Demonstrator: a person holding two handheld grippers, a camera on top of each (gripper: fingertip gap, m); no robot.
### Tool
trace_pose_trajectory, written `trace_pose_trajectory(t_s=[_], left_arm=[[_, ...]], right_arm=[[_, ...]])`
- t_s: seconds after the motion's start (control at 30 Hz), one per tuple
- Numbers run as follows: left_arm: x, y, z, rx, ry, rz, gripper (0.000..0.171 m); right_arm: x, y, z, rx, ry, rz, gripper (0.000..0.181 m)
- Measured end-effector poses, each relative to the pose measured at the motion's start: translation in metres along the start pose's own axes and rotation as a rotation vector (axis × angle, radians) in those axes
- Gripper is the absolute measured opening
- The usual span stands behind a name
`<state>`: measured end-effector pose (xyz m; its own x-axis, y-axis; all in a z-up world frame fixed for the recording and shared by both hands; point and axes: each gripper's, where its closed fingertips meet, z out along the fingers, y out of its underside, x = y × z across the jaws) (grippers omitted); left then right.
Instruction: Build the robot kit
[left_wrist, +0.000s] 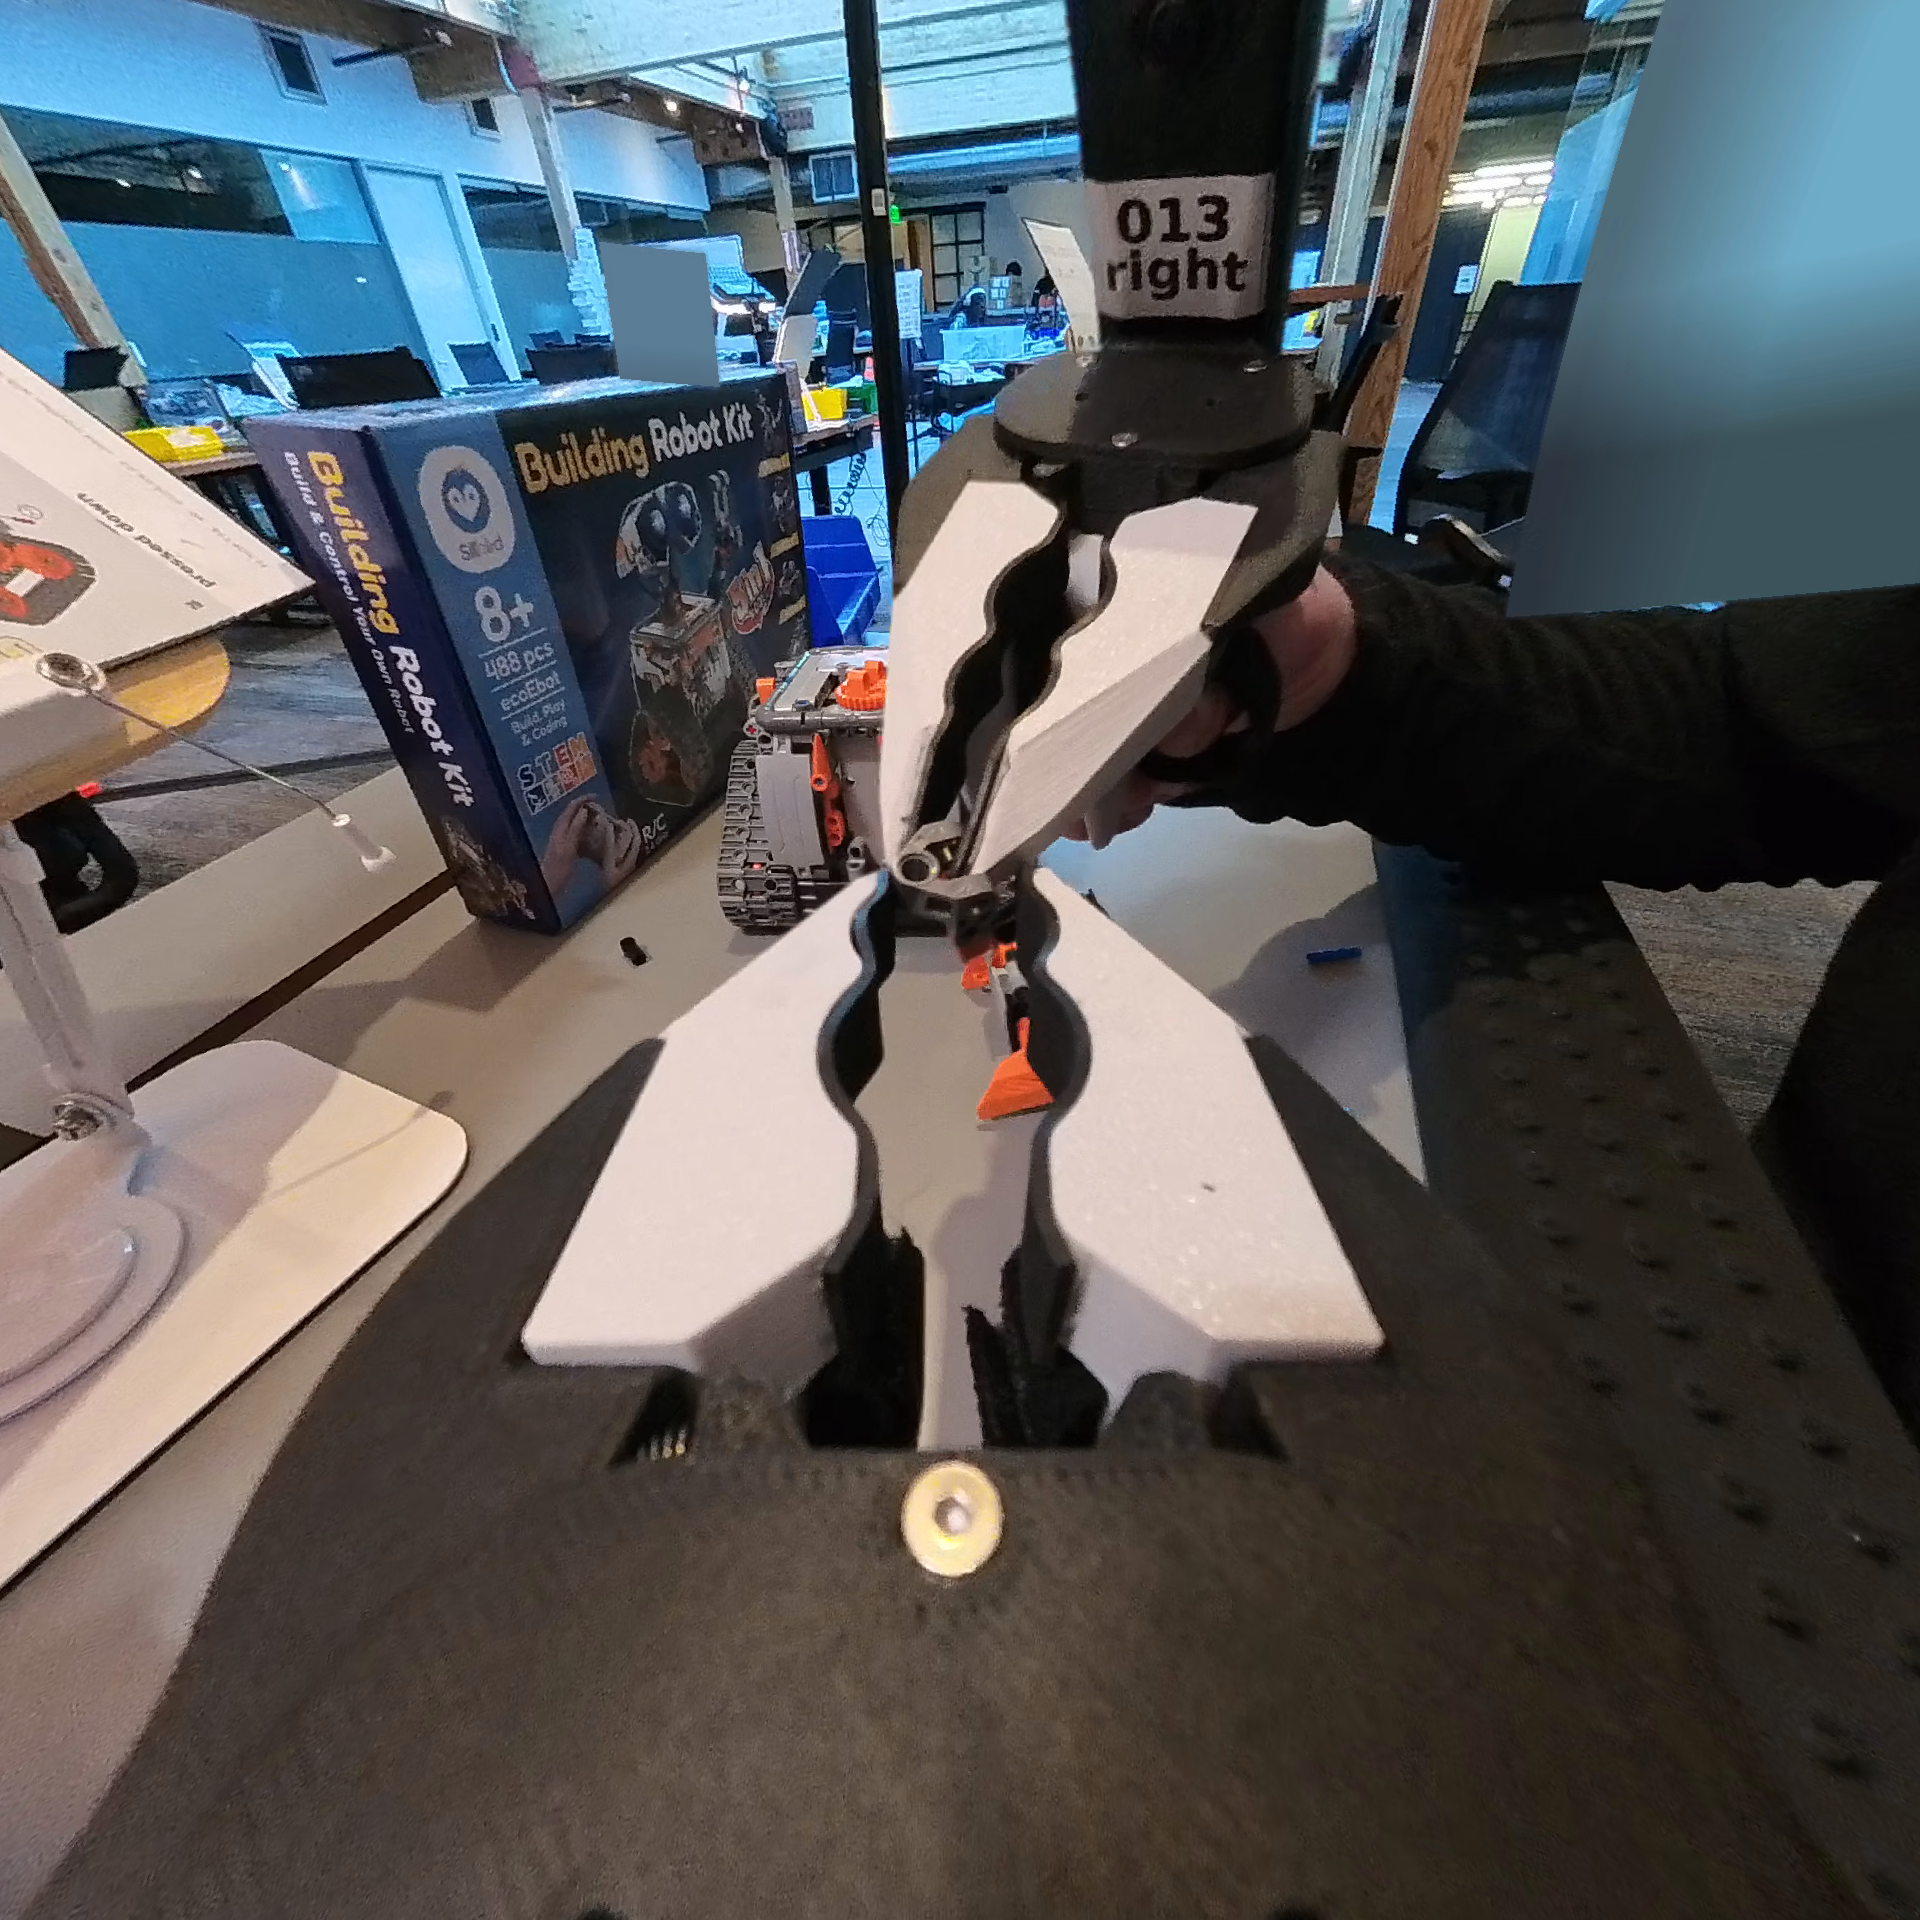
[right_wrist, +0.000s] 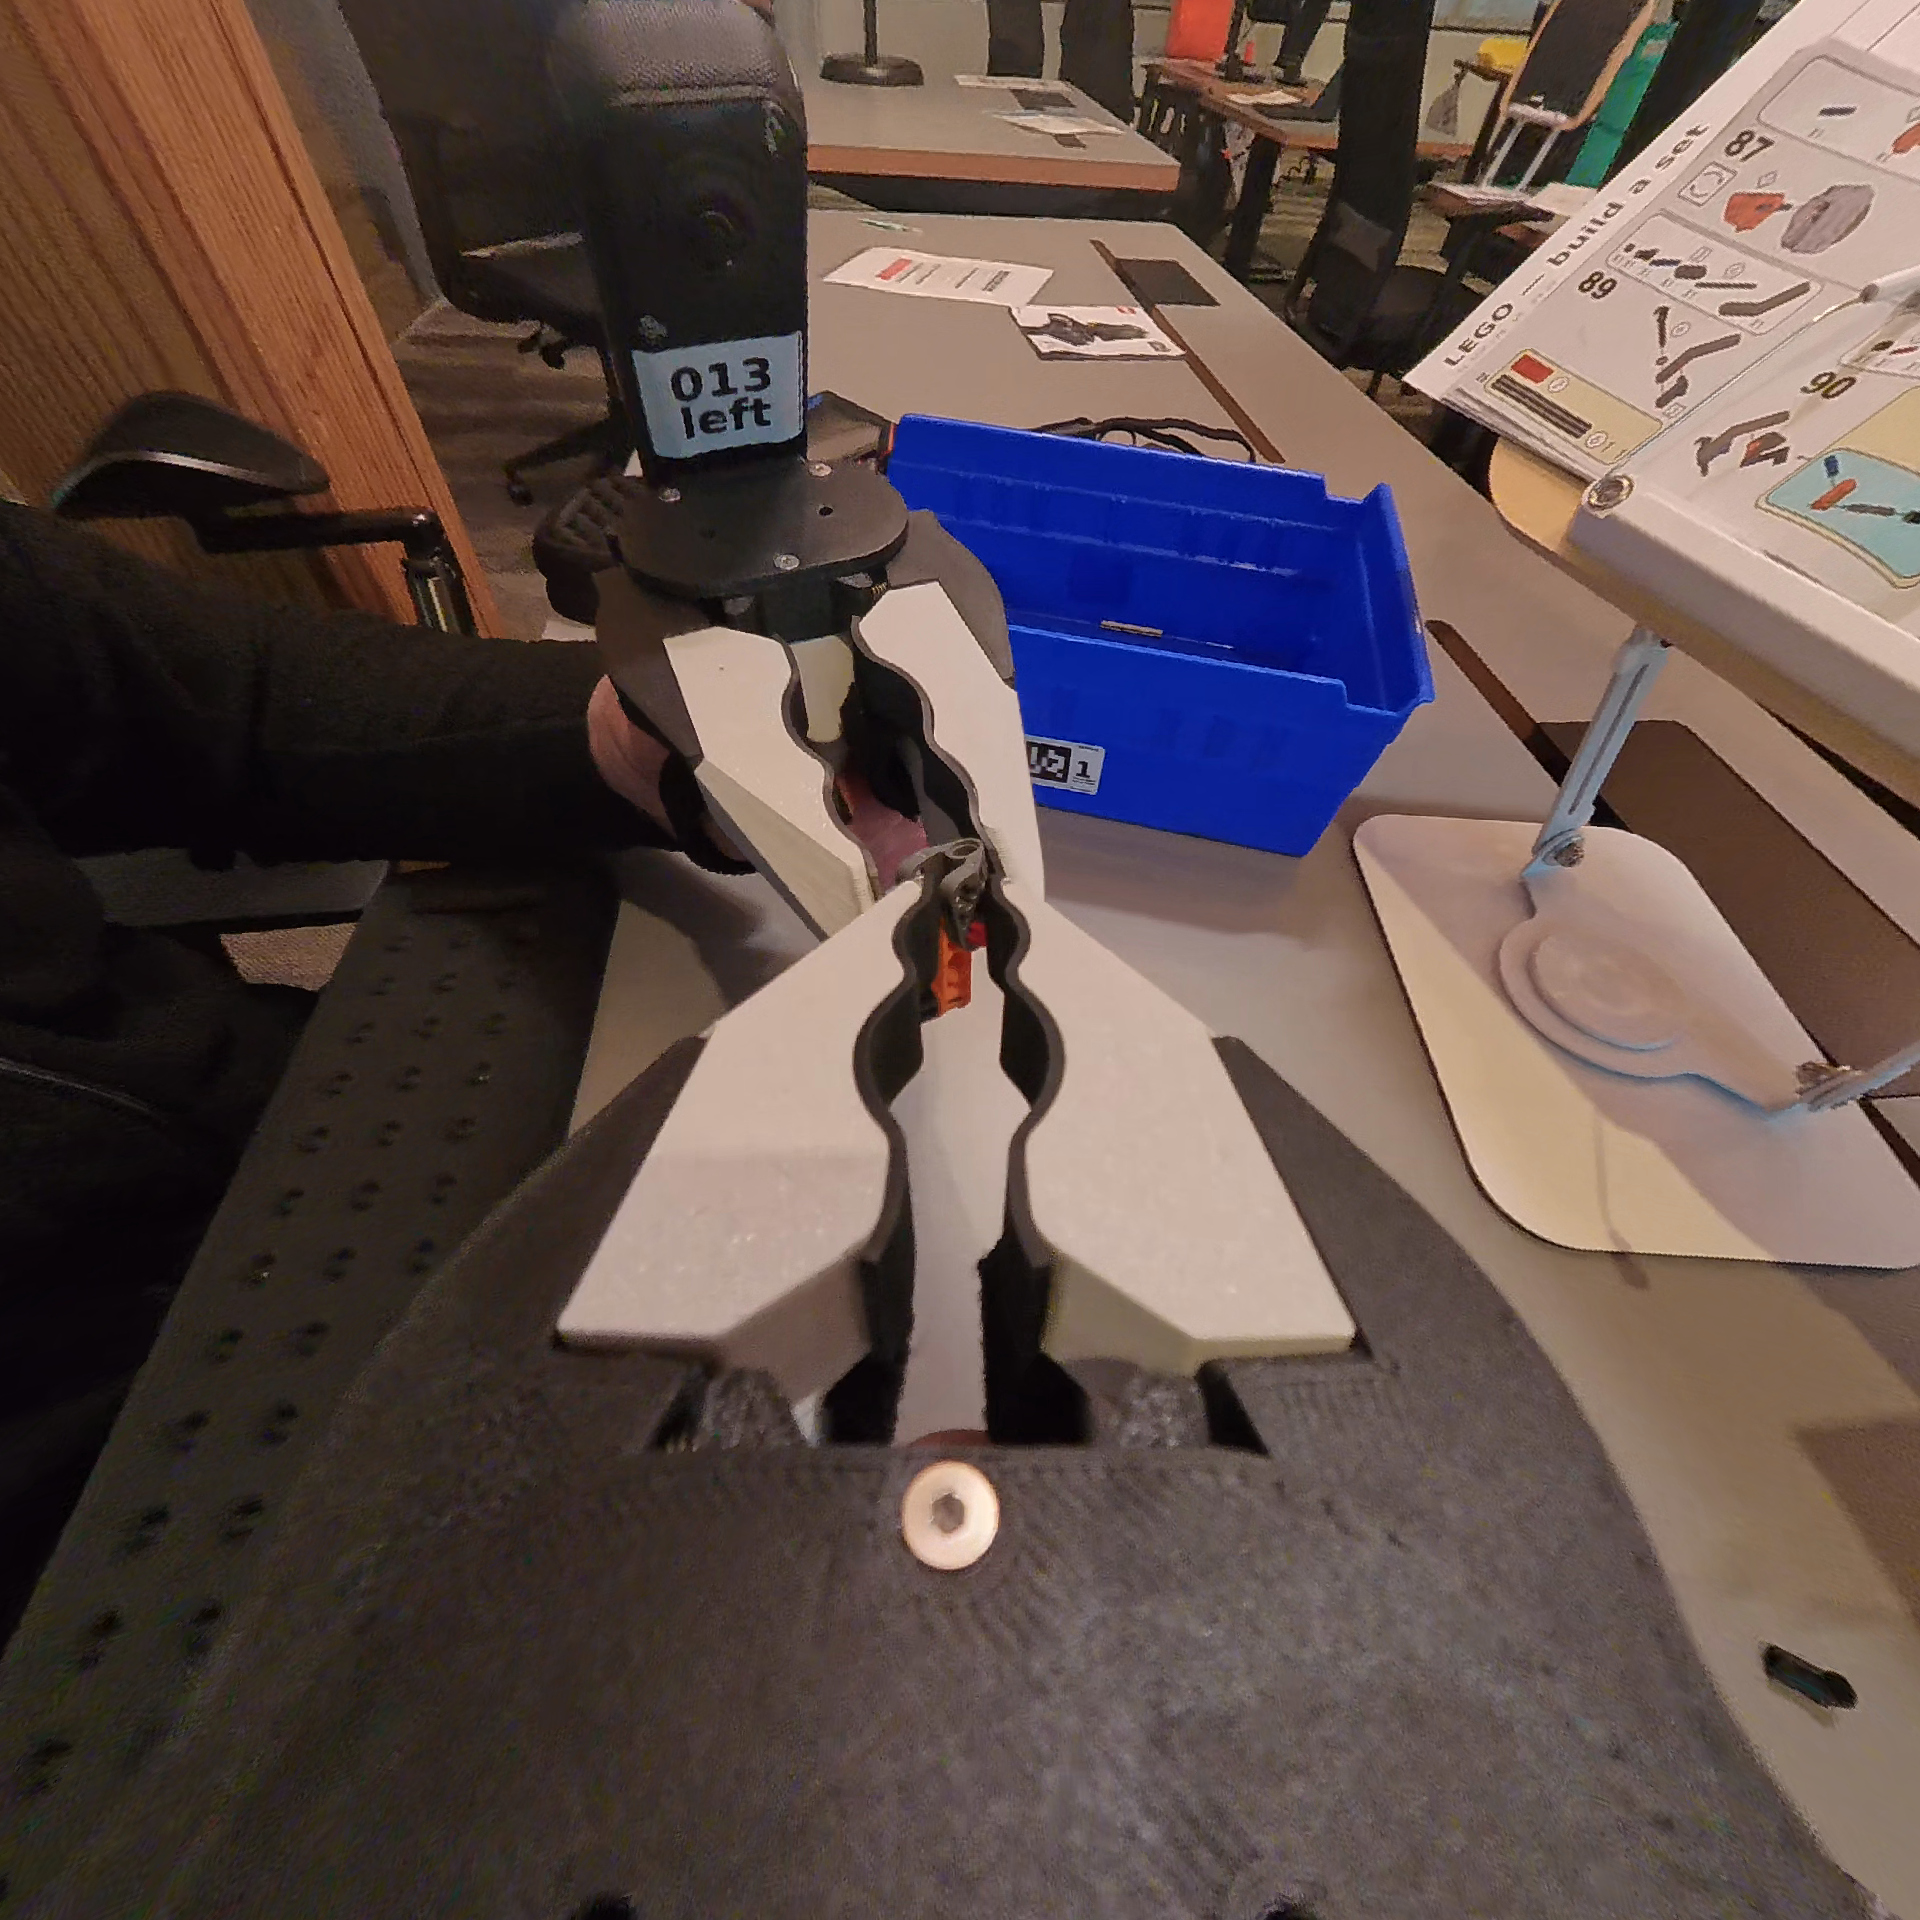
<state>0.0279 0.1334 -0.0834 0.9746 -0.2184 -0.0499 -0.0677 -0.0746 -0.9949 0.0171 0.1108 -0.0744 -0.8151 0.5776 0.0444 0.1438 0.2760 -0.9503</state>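
My left gripper (left_wrist: 961, 899) is shut on a small assembly of orange, black and grey building pieces (left_wrist: 1006, 1039), held above the grey table. My right gripper (left_wrist: 940, 862) comes in from above and closes its tips on the grey connector end (left_wrist: 928, 864) of that assembly. In the right wrist view my right gripper (right_wrist: 961, 899) has the orange and black part (right_wrist: 953, 971) between its fingers, and the grey connector (right_wrist: 956, 862) sticks out at its tips. The left gripper (right_wrist: 935, 868) meets it tip to tip there.
A blue kit box (left_wrist: 551, 665) and a partly built tracked robot (left_wrist: 795, 800) stand behind. A blue bin (right_wrist: 1174, 644) sits on the table. A booklet (right_wrist: 1714, 343) rests on a white stand (right_wrist: 1662, 1039). Loose pieces (left_wrist: 632, 951) (left_wrist: 1333, 955) lie about. A black perforated board (left_wrist: 1610, 1143) lies beside the table. My two grippers' fingertips are within a few centimetres of each other. The partly built tracked robot (left_wrist: 795, 800) lies around 20 centimeters away from my left fingertips.
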Motion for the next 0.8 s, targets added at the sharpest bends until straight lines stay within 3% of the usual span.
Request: trace_pose_trajectory(t_s=[0.8], left_arm=[[0.0034, 0.0024, -0.0021, -0.046, -0.013, 0.112, 0.015]], right_arm=[[-0.0025, 0.0067, -0.0057, -0.033, -0.053, 0.045, 0.008]])
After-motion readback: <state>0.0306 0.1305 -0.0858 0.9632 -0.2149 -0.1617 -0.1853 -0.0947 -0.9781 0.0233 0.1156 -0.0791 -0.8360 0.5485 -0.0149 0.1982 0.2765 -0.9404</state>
